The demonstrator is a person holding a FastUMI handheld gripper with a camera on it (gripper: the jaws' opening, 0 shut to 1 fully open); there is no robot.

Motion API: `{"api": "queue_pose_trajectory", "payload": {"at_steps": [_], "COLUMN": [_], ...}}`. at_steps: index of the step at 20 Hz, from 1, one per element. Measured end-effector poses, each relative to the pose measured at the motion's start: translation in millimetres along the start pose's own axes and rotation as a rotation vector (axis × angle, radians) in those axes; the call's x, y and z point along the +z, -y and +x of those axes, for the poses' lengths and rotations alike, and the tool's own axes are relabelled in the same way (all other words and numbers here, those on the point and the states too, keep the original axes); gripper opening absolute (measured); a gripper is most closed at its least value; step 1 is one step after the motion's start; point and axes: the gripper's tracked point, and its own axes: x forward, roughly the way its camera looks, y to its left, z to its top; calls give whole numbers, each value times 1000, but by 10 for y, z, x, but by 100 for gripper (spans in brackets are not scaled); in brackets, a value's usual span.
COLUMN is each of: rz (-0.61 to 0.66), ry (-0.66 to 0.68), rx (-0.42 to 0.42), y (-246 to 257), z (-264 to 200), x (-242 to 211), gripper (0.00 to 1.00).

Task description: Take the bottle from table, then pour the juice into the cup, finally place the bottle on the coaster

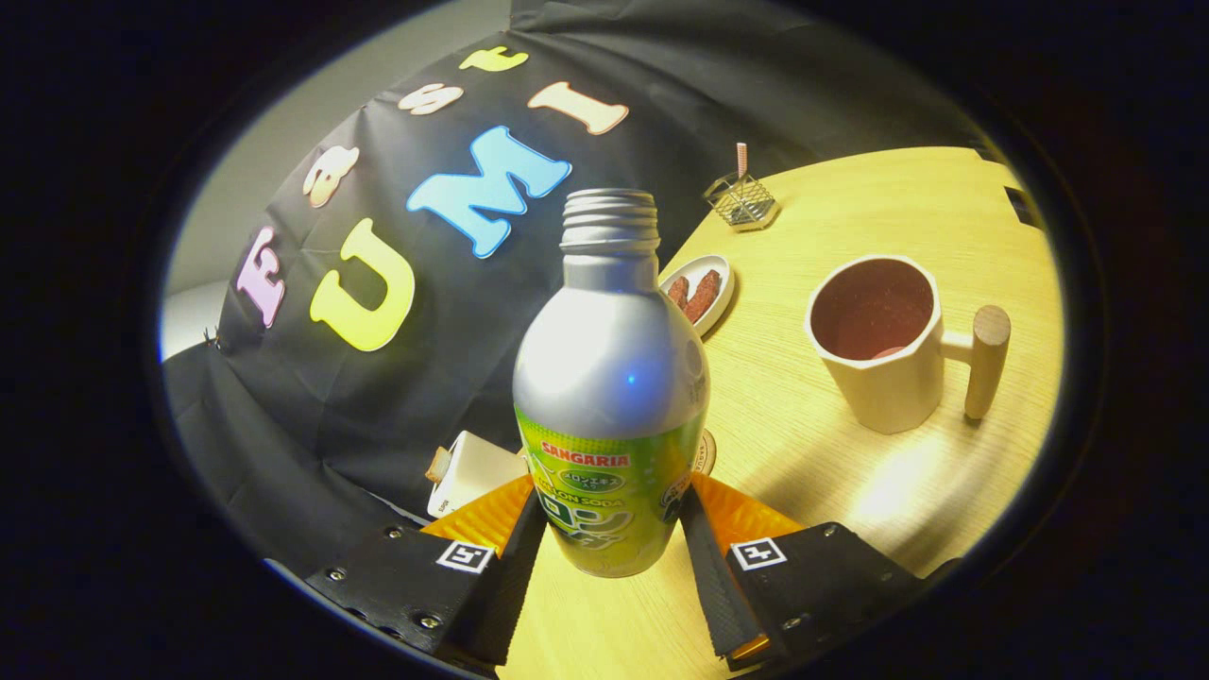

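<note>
Left of the bottle [610,397], low down: a small white carton [469,472] with a brownish cap, lying near the wall.

My gripper [612,538] has the bottle between its fingers [518,567], both pads pressed to the green label near the base. Jaws closed onto it, a bottle's width apart. Bottle is silver, uncapped, threaded neck bare, tilted with the view; I cannot tell if its base is on the table [850,472].

Just behind the bottle, right of its label, a round edge of the coaster [705,451].

Beyond the bottle's shoulder, to the right: small white dish [701,291] with brown pieces.

Further behind, right: wire holder [742,200] with a striped straw.

Well right of the bottle: cream cup [876,342], wooden handle, standing upright, dark inside.
</note>
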Motion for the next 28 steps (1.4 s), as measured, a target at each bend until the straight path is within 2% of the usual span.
{"api": "queue_pose_trajectory", "payload": {"at_steps": [10,16,28], "rz": [288,415,660], "ry": [-33,-99,-138], "rx": [13,-7,-7], "y": [8,29,37], "z": [30,61,67], "x": [-45,-84,-109], "gripper": [76,76,76]}}
